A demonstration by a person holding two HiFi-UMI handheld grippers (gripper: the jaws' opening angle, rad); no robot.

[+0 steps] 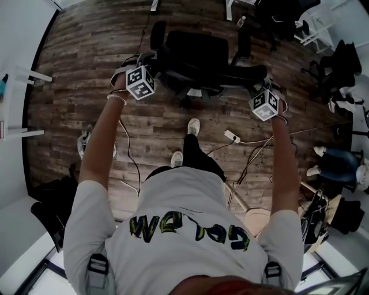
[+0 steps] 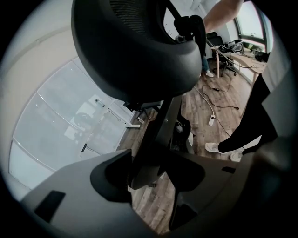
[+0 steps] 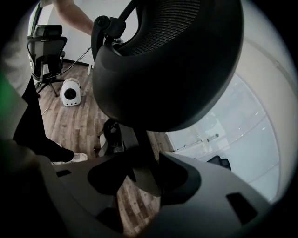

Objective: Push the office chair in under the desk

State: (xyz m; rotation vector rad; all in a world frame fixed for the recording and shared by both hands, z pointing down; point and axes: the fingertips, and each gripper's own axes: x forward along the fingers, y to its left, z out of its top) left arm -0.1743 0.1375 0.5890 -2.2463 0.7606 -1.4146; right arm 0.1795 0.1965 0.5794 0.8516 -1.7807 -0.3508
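The black office chair (image 1: 196, 57) stands on the wood floor in front of me, its mesh backrest (image 2: 135, 42) toward me. My left gripper (image 1: 149, 62) is at the backrest's left side, and the left gripper view shows a dark strut of the back frame (image 2: 160, 125) between the left gripper (image 2: 149, 162) jaws, which look closed on it. My right gripper (image 1: 258, 87) is at the backrest's right side. There the backrest (image 3: 172, 60) looms overhead, and the right gripper (image 3: 139, 174) jaws are closed on the frame strut (image 3: 142, 158). White desk legs (image 1: 229, 8) show at the top edge.
A power strip (image 1: 232, 136) and loose cables lie on the floor by my feet. More black chairs (image 1: 285, 17) crowd the upper right, where another person's feet (image 1: 320, 152) stand. Dark bags (image 1: 52, 204) sit at lower left. White furniture feet (image 1: 34, 76) and a glass wall (image 2: 70, 125) are on the left.
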